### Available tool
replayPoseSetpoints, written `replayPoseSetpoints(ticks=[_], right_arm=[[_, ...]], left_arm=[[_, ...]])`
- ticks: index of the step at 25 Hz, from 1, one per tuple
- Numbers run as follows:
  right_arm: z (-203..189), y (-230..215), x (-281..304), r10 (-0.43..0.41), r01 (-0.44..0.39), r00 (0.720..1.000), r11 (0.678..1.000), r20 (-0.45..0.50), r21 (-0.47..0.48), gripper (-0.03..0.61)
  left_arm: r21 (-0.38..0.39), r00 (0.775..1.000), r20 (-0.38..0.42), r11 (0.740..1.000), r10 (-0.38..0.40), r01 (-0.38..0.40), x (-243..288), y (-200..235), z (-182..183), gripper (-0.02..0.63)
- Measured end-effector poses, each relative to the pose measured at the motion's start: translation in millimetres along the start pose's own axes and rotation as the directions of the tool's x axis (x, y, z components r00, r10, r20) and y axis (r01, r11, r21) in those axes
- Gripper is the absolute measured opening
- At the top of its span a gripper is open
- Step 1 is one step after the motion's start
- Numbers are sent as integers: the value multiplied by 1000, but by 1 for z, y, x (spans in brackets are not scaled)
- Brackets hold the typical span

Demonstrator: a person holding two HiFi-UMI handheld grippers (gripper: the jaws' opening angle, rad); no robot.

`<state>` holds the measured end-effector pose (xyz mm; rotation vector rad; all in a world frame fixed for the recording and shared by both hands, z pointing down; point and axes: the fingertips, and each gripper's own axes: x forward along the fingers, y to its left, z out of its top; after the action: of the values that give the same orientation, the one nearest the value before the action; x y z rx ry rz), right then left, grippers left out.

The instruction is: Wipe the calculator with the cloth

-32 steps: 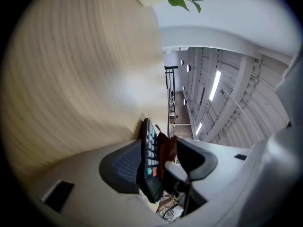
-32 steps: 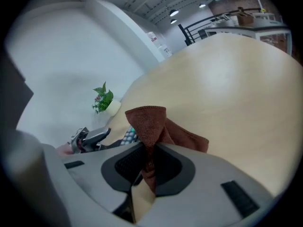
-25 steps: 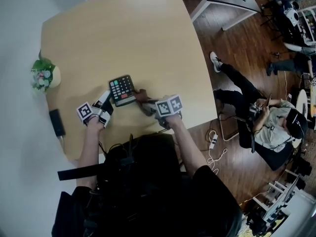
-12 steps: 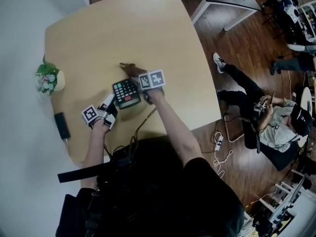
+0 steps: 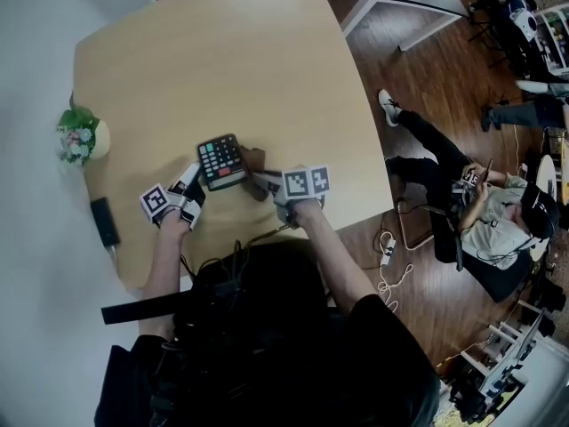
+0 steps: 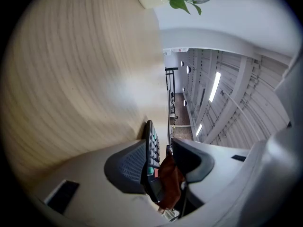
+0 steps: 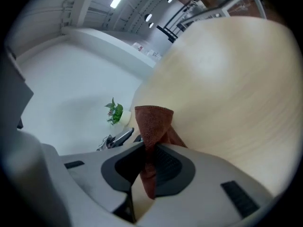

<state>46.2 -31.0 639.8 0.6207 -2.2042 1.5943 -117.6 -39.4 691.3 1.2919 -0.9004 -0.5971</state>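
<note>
The black calculator (image 5: 220, 160) lies on the pale wooden table (image 5: 222, 52), its keys facing up. My left gripper (image 5: 193, 186) holds the calculator's near left corner. In the left gripper view the calculator (image 6: 150, 148) stands edge-on between the pads of the left gripper (image 6: 158, 163), its back against one pad. These jaws have just been closing on it. My right gripper (image 5: 265, 183) is shut on the brown cloth (image 5: 253, 161), which touches the calculator's right edge. In the right gripper view the cloth (image 7: 154, 122) sticks up from the right gripper (image 7: 149, 163).
A small potted plant (image 5: 78, 136) stands at the table's left edge, and a black flat object (image 5: 102, 221) lies nearer me on that side. Beyond the table's right edge a person (image 5: 484, 212) sits on the wooden floor, where cables also lie.
The right gripper carried the cloth up past the calculator's far right corner, then back down to its near right side. The left gripper and the calculator stayed where they were.
</note>
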Motion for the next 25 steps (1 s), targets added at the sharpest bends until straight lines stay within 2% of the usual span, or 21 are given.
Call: replayPoseSetpoints(ticks=[4,5,7,10,13,16,20,22,23,25], right_arm=[[82,-14,34,-75,98,985,985,158,-142,58],[98,-21,48,-95,123,980,980,173,-155,58],[110,-37,77,-131,152,982,975,136,-160,58],[94,-44,93,-129,134,991,983,47,-128,58],[62,-37,69,-109,111,994,992,25,-63,58],[13,-23,40,-84,83,996,996,16,23,58],[-43,9,4,10,-10,1000,993,1,119,58],[-47,10,-6,8,-7,1000,996,-4,91,57],[-38,5,-7,-20,20,1000,999,2,47,57],[-1,-9,-4,-86,89,995,994,52,-66,57]], left_arm=[[5,1000,2,1000,-1,1,-1,3,2,186],[8,1000,4,1000,3,-3,-1,5,3,186],[12,1000,10,1000,10,-10,0,8,3,184],[14,1000,16,1000,18,-18,1,10,1,184],[15,1000,13,1000,22,-22,1,6,0,183],[28,1000,9,999,19,-19,-1,4,2,179],[32,1000,3,999,9,-9,0,4,0,179],[38,1000,8,999,-13,13,-1,-2,0,199],[45,1000,17,999,-26,25,-4,-5,2,234],[57,999,38,998,-37,35,-19,-9,3,245]])
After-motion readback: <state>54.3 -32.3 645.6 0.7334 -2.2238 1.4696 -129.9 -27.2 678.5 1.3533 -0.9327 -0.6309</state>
